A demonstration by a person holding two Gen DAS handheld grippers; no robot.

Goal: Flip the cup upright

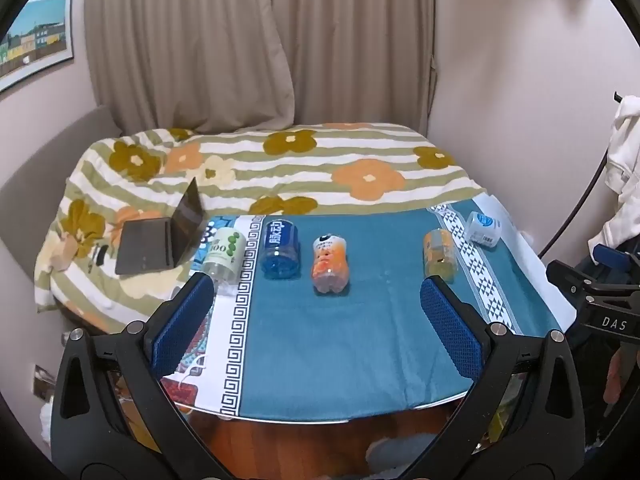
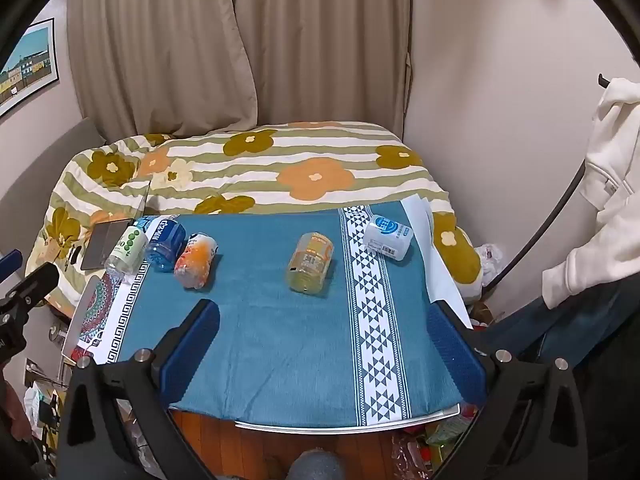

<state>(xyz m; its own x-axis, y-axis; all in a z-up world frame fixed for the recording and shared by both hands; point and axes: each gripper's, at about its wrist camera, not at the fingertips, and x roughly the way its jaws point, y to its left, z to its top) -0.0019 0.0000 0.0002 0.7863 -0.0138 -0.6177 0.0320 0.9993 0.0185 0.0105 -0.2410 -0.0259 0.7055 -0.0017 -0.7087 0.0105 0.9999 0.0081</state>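
Several plastic cup-bottles lie on their sides on a table under a blue cloth (image 1: 340, 340) (image 2: 280, 340): a white-green one (image 1: 224, 254) (image 2: 128, 250), a blue one (image 1: 280, 250) (image 2: 166, 244), an orange one (image 1: 329, 264) (image 2: 196, 260), a yellow one (image 1: 440, 254) (image 2: 311, 262) and a white-blue one (image 1: 483, 229) (image 2: 388, 237). My left gripper (image 1: 316, 292) is open and empty, above the table's near part. My right gripper (image 2: 324, 320) is open and empty, short of the yellow one.
Behind the table lies a bed with a flowered blanket (image 1: 280, 160), with an open laptop (image 1: 160, 240) on its left side. Curtains (image 1: 260, 40) hang behind. A white garment (image 2: 600, 200) hangs at the right. Clutter lies on the floor below.
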